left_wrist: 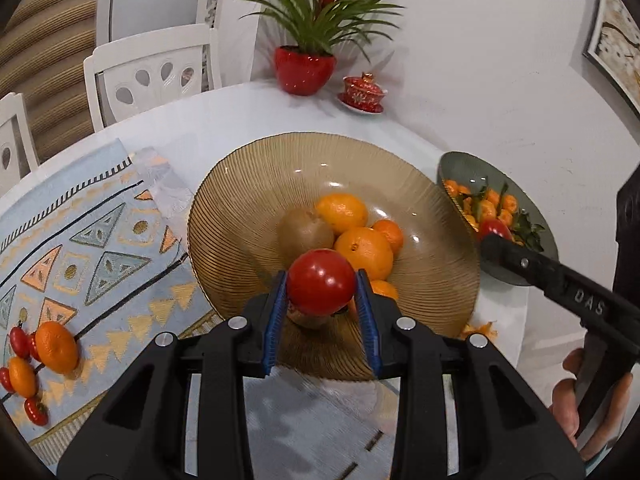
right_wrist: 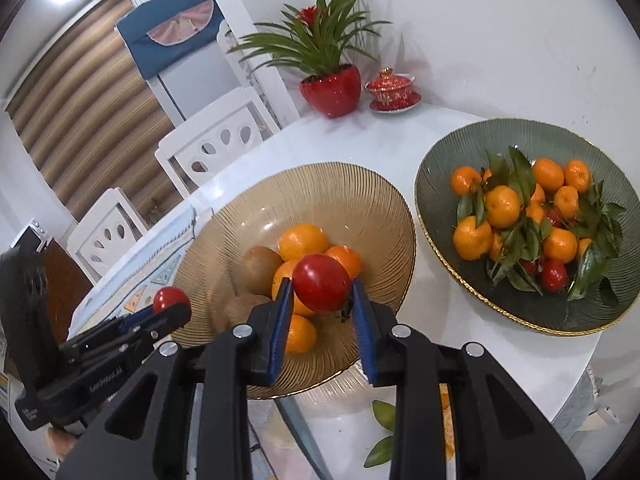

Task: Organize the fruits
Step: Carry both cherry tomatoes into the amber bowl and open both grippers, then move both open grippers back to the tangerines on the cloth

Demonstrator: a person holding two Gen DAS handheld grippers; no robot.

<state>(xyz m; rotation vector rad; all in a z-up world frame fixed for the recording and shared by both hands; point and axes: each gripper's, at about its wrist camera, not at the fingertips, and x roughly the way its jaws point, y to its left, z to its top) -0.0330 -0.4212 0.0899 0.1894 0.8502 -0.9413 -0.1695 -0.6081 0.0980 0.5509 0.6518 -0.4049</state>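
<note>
- Tomatoes: one in each gripper. L gripper (left_wrist: 321, 292) is clamped on a tomato (left_wrist: 321, 282) above the near side of the amber bowl (left_wrist: 248, 200); R gripper (right_wrist: 320, 292) is clamped on another tomato (right_wrist: 321, 282), also over the amber bowl in its own view.
- Amber bowl holds oranges (left_wrist: 363, 252) and kiwis (left_wrist: 305, 234); green bowl (right_wrist: 448, 152) holds leafy mandarins (right_wrist: 502, 206) plus small tomatoes (right_wrist: 554, 274).
- Step, judged: mid-carry, sorting tomatoes to a bowl. Which bowl is meant can't be told; green one already has tomatoes.
- Next move needs: lift clear of rim, lower into a gap, then ease jaws apart so fruit doesn't roll.
- More fruit (left_wrist: 56, 346) waits on the mat (left_wrist: 92, 216), L side.
- Room: bowls sit just beside each other, rims near touching; the two grippers are close together, so go one at a time. Free table behind the bowls up to the plant (left_wrist: 306, 70) and teacup (left_wrist: 362, 90).
</note>
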